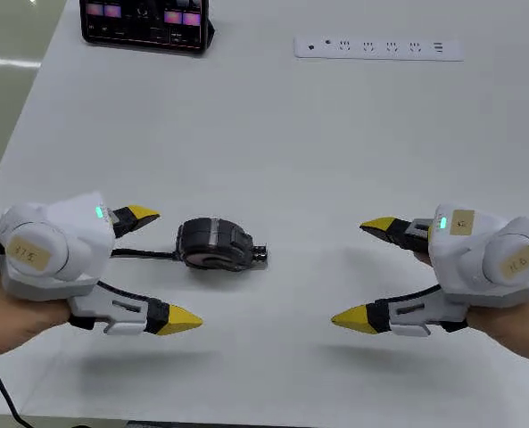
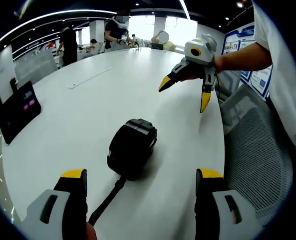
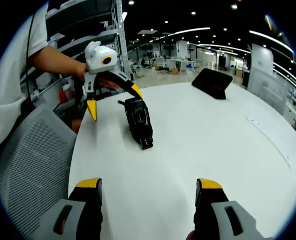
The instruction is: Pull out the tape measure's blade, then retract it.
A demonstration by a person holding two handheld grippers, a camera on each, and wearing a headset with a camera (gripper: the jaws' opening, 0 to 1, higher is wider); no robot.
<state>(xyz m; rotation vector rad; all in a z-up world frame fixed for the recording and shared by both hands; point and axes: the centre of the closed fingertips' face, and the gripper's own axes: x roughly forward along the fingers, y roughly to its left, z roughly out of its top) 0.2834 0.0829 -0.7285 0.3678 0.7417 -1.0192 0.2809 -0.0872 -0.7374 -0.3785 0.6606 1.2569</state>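
**Tape measure on bench, both grippers open**

The black tape measure (image 1: 215,244) lies on the white bench (image 1: 291,134), just ahead of the left hand-held gripper (image 1: 168,267). That gripper's jaws are spread wide and not touching it. A black cord (image 1: 144,254) runs from the case back toward that gripper. The right hand-held gripper (image 1: 358,271) faces it from well apart, jaws also spread and holding nothing. A tablet (image 1: 146,22) and a power strip (image 1: 378,47) sit at the far edge.

Tape measure (image 1: 215,244): black, lying on the white table (image 1: 273,134).
Left gripper (image 1: 168,266): jaws wide apart, yellow tips just beside the tape measure.
Right gripper (image 1: 358,272): jaws wide apart, well away.
Far side: power strip (image 1: 378,47), dark tablet (image 1: 145,22).
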